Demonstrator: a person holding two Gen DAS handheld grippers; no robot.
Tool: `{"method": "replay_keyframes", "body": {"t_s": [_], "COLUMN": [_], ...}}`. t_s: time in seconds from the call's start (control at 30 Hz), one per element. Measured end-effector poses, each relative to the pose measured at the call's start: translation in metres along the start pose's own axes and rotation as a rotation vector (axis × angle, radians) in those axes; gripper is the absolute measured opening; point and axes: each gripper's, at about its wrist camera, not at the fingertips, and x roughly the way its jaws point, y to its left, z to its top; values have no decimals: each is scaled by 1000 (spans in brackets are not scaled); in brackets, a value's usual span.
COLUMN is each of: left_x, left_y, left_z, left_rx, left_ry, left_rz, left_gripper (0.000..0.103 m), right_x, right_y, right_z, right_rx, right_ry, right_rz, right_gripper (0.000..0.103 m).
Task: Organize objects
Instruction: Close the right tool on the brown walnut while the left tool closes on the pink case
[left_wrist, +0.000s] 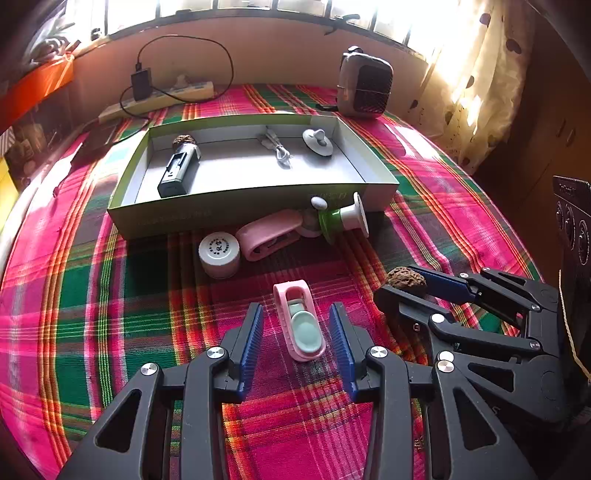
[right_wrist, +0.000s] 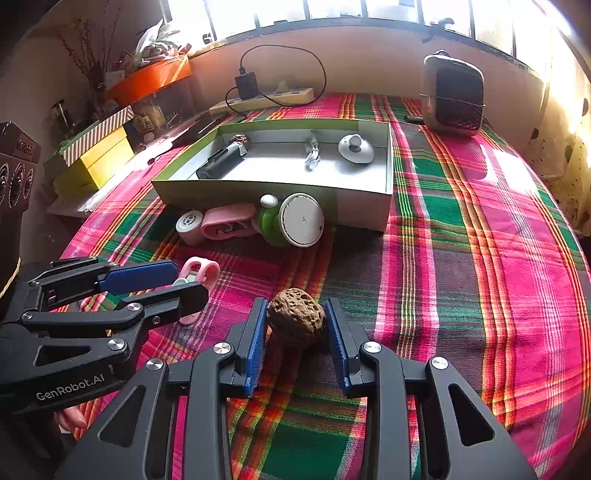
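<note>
Left hand-held gripper (left_wrist: 297, 317) open astride pink clip (left_wrist: 299, 321), right hand-held gripper (right_wrist: 296, 319) clamped on walnut (right_wrist: 296, 320), plaid cloth (right_wrist: 461, 258) beneath

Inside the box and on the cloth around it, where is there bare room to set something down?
In the box, the floor between the black device and the cable is free. The cloth right of the box is bare. Crowded: along its front wall, by the jar.

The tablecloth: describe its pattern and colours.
Plaid tablecloth: pink, green, dark stripes, orange lines. Clearest in right wrist view.
</note>
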Motion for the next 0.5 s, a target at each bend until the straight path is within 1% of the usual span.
{"method": "replay_keyframes", "body": {"t_s": [0.23, 0.5], "left_x": [7, 10], "left_y": [2, 2], "left_z": [0, 2], "left_rx": [-8, -3], "left_ry": [13, -5], "left_rz": [13, 17], "left_gripper": [35, 35], "right_x": [0, 1], "right_y": [-4, -4], "right_z": [0, 0], "right_rx": [6, 6], "right_ry": [0, 1], "right_rz": [-7, -8], "right_gripper": [33, 33]}}
